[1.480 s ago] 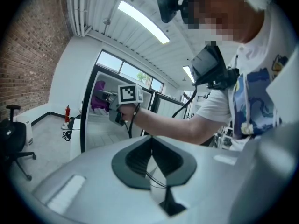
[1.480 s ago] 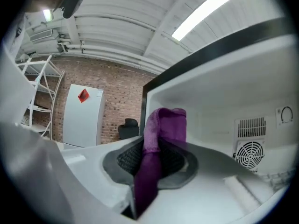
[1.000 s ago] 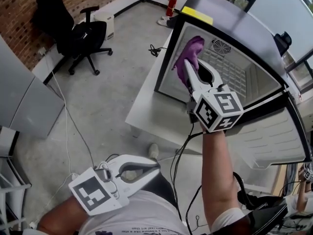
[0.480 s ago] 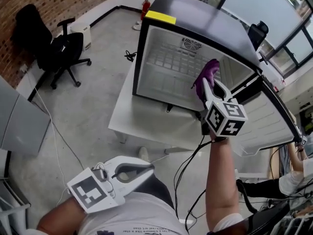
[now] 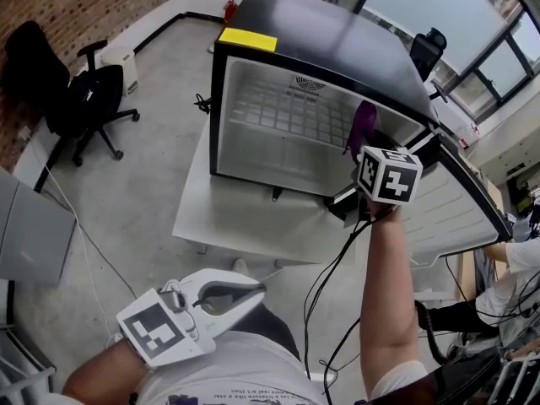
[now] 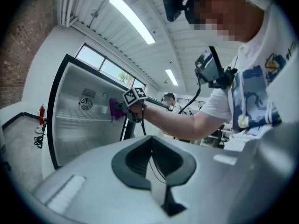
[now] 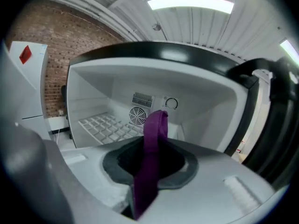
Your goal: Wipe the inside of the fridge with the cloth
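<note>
A black mini fridge [image 5: 325,40] stands open on a low white table [image 5: 245,218], its door [image 5: 460,213] swung out to the right. My right gripper [image 5: 368,152] is shut on a purple cloth [image 5: 364,125] and holds it at the right edge of the opening, beside the right inner wall. In the right gripper view the cloth [image 7: 152,139] stands up between the jaws, in front of the fan grille [image 7: 138,115] and wire shelf [image 7: 105,125]. My left gripper [image 5: 253,294] is shut and holds nothing, low by my torso, far from the fridge.
A black office chair [image 5: 63,83] stands on the concrete floor at the left, by the brick wall. A grey cabinet [image 5: 25,234] is at the left edge. Cables [image 5: 329,285] hang from my right arm. Another person [image 5: 506,264] sits at the far right.
My right gripper has carried the cloth from the left part of the fridge's inside across to its right side. The left gripper has stayed put.
</note>
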{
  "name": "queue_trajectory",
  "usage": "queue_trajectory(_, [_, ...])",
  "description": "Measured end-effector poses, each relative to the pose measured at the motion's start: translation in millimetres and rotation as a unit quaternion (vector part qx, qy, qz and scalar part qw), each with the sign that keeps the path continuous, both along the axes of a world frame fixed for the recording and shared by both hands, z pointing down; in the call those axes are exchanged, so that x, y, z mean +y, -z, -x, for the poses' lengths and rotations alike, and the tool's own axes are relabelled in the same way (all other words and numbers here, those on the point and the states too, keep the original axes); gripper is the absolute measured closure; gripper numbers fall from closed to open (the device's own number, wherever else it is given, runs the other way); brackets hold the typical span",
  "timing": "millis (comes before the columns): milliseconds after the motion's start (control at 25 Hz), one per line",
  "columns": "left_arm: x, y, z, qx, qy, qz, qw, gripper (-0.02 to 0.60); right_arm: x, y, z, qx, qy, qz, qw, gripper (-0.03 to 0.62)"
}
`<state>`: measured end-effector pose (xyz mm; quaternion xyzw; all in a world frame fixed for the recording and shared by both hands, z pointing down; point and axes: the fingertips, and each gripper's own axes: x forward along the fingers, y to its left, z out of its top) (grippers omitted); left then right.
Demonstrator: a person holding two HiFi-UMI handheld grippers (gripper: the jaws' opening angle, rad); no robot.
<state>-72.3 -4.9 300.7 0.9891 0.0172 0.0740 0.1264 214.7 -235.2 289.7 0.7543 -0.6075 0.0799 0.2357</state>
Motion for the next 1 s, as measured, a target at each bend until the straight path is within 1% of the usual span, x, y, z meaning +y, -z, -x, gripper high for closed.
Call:
queue_trajectory(200, [-11,1,-8,0.006,-0.004,0.006,1.0,0.577,-11,-11,-21,0.005,-0.033,0.032,0.999,0.52])
queue_trajectory(400, [-26,-1,-9,0.009,-0.003,0.013,0.9999,0.577,-27,-22,-28,0.001,-0.045,0.055,0.997,0.52])
queue_trajectory(600, [-42,-2,-8,0.011,0.001,0.019,0.9998,0.577,-49,-35,-24,0.005,-0.035,0.087,0.996,0.52])
queue_trajectory(800, [-49,-8,-8,-0.011,0.003,0.0,0.9999,0.577,-64,-51,-16,0.003,-0.024,0.117,0.993,0.52])
queue_trajectory(1000, [-57,-9,-6,-0.007,0.008,0.003,0.9999,0.577,-76,-60,-3,0.015,-0.006,0.146,0.989,0.52])
